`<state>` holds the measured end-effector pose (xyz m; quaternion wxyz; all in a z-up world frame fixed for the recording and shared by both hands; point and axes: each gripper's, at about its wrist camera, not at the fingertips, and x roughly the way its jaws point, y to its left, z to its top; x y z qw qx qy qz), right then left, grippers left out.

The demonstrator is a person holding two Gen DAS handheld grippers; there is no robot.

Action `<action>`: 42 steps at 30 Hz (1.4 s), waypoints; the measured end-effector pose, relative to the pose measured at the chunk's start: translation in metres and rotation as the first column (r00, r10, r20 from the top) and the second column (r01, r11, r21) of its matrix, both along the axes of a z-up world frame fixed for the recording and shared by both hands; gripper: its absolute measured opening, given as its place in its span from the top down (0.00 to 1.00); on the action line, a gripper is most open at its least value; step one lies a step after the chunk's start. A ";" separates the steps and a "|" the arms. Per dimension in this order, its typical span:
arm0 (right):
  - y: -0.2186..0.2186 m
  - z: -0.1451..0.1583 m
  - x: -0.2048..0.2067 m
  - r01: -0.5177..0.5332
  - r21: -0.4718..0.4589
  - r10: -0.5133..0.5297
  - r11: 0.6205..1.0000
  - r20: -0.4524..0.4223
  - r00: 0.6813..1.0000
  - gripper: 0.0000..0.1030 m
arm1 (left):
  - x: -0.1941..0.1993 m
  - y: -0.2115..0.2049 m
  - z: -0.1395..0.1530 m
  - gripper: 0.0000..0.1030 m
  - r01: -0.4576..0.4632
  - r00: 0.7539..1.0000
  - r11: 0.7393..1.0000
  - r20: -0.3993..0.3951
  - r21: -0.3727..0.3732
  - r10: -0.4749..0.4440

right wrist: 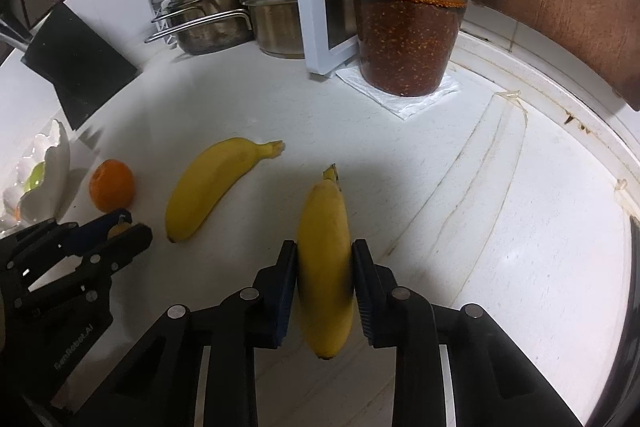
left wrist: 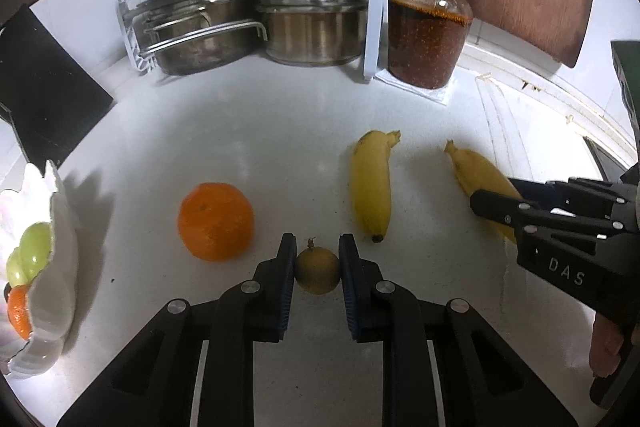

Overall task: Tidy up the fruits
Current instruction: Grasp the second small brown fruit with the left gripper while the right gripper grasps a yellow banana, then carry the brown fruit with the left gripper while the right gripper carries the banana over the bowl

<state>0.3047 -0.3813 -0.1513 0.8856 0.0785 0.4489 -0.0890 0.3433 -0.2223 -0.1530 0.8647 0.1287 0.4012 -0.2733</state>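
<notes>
Jaws of your left gripper (left wrist: 318, 247) pinch the small brown fruit (left wrist: 317, 270); your right gripper (right wrist: 325, 251) clamps one banana (right wrist: 325, 267). Beyond lie the orange (left wrist: 216, 221), second banana (left wrist: 372, 183), open counter (left wrist: 260, 131), then the jar (left wrist: 428, 31). The fruit bowl (left wrist: 60, 267) sits at the left edge.

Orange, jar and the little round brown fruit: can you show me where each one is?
Orange (left wrist: 215, 221), left wrist view, middle of its peel.
Jar (right wrist: 408, 27), right wrist view, middle of its glass side.
Little round brown fruit (left wrist: 317, 275), left wrist view, middle of its skin, pinched in the left claw (left wrist: 317, 259).
</notes>
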 end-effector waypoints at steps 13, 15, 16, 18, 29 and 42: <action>0.011 0.025 -0.019 0.007 0.014 -0.008 1.000 0.055 0.998 0.72 | -0.017 0.014 0.026 0.78 -0.018 0.999 0.998 0.045 -0.053 0.020; 0.014 0.032 -0.023 0.006 0.019 -0.007 1.000 0.066 0.998 0.72 | -0.020 0.018 0.033 0.78 -0.020 0.998 0.998 0.058 -0.064 0.024; 0.016 0.035 -0.024 0.005 0.018 -0.007 1.000 0.073 0.997 0.72 | -0.021 0.020 0.036 0.78 -0.022 0.998 0.997 0.062 -0.070 0.026; 0.020 0.042 -0.027 0.002 0.011 -0.003 1.000 0.090 0.996 0.72 | -0.024 0.023 0.043 0.78 -0.026 0.997 0.996 0.077 -0.080 0.032; 0.043 0.081 -0.041 -0.032 -0.009 0.033 0.999 0.186 0.982 0.72 | -0.040 0.045 0.079 0.78 -0.037 0.989 0.989 0.137 -0.143 0.057; 0.079 0.119 -0.047 -0.116 -0.016 0.115 0.993 0.288 0.951 0.72 | -0.058 0.085 0.120 0.78 -0.072 0.966 0.976 0.227 -0.204 0.119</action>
